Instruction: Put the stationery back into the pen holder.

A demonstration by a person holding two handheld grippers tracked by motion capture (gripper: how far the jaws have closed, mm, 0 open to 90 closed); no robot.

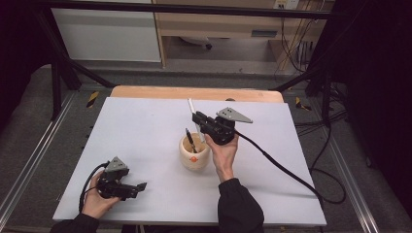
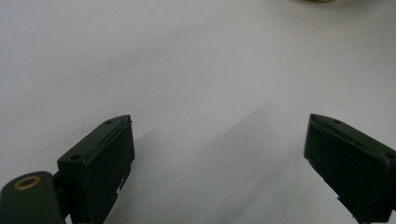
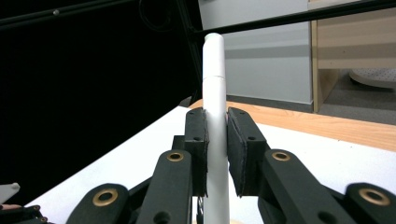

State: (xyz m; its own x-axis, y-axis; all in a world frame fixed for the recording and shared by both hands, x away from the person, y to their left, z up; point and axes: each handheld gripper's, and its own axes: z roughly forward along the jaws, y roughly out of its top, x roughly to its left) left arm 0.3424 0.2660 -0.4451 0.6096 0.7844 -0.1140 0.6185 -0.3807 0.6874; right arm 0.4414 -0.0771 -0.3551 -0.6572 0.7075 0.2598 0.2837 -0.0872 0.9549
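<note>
White marker (image 3: pixel 214 98) stands clamped between the black pads (image 3: pixel 196 140) of my right gripper (image 3: pixel 216 140), which press on its barrel from both sides; in the right gripper view it rises upright past the jaw tips, with a seam near its upper end. From the high view, my right gripper (image 1: pixel 198 118) hangs just above and behind the pale wooden cup (image 1: pixel 195 153) at the middle of the table (image 1: pixel 145 126), my right hand (image 1: pixel 222 150) wrapped round the gripper's body beside the cup. The marker (image 1: pixel 192 109) slants up and away from the jaws there. A dark pen (image 1: pixel 190 139) leans inside the cup, its top sticking out over the rim.

Nearer to me, at the table's near left corner, my left gripper (image 2: pixel 219 158) rests low over the bare white top with its jaws spread wide and nothing between them. It lies well apart from the cup.
</note>
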